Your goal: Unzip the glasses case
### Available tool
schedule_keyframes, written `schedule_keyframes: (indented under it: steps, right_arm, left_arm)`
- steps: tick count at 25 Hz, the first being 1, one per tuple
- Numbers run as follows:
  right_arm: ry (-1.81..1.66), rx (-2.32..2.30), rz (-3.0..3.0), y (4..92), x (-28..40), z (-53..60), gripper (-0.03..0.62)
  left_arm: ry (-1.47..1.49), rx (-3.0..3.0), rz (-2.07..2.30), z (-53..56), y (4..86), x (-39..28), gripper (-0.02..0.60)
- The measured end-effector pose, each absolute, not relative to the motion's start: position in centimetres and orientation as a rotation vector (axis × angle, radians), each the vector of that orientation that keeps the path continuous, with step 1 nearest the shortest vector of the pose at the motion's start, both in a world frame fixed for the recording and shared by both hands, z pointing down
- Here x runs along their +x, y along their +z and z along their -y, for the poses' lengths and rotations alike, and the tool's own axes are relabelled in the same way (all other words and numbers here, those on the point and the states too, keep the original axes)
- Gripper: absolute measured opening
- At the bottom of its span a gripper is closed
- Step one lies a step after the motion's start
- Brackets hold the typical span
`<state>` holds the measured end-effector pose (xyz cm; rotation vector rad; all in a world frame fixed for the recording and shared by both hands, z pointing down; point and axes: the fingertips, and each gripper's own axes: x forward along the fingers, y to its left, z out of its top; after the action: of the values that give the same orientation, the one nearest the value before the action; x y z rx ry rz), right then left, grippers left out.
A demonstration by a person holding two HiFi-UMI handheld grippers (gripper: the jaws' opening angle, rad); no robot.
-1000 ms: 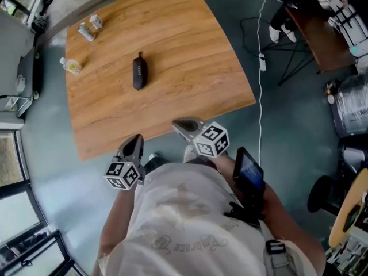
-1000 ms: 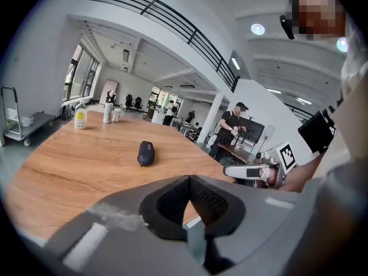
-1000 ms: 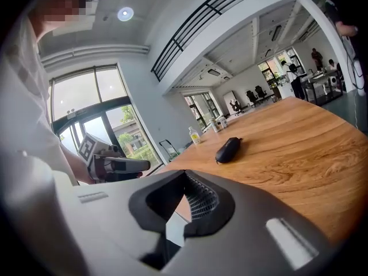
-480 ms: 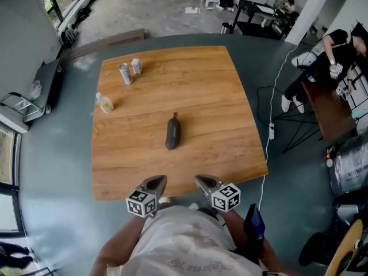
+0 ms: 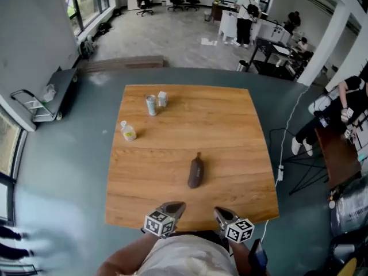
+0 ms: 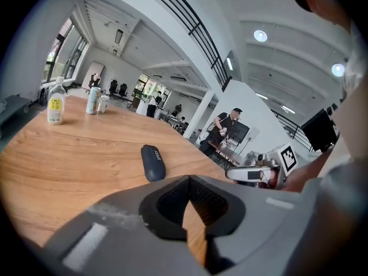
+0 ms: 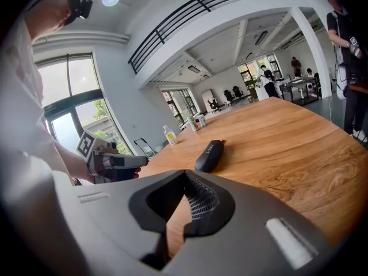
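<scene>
Far left of the wooden table, a small bottle is noted. A can and a small white container stand just beside each other further back. All three are well apart from the work area, so a knock-over is judged unlikely.

The left gripper is held at the near table edge. Its jaws are seen pressed together in the left gripper view, with nothing between them.

The glasses case lies flat and zipped on bare wood, ahead of and between the two grippers, touched by neither. A thin tab is seen at its far end. Whether this is the zip pull cannot be told.

The right gripper is likewise held at the near edge, jaws fully together and empty.

Step in hand is judged to be the approach; unzipping is not yet begun.

Risks noted:
- The case could be shoved across the smooth wood if the jaws are brought down without first being parted.
- The whole case could be dragged rather than unzipped if the pull is tugged while the body is not pinned by the other gripper.
- The pull is small, so it could be missed or slipped off if it is caught only at its edge.
- The zip could bind at the curved end if it is pulled off the line of the track.
</scene>
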<state>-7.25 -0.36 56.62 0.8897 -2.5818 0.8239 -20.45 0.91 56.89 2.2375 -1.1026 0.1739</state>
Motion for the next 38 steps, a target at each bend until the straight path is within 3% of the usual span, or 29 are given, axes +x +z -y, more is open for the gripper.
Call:
schedule_keyframes:
  steps: [12, 29, 38]
  right_arm:
    - [0.835, 0.694, 2.631, 57.2, -8.6, 6.5, 0.008]
    - [0.858, 0.766, 2.605, 57.7, -4.6, 12.0, 0.008]
    - [0.950, 0.734, 2.615, 57.6, -4.5, 9.9, 0.008]
  left_arm:
    - [0.222, 2.132, 1.197, 4.6, 56.1, -19.9, 0.005]
    - [0.332, 2.075, 1.148, 10.5, 58.5, -16.4, 0.006]
    - [0.396, 1.997, 1.206, 9.8, 58.2, -17.4, 0.015]
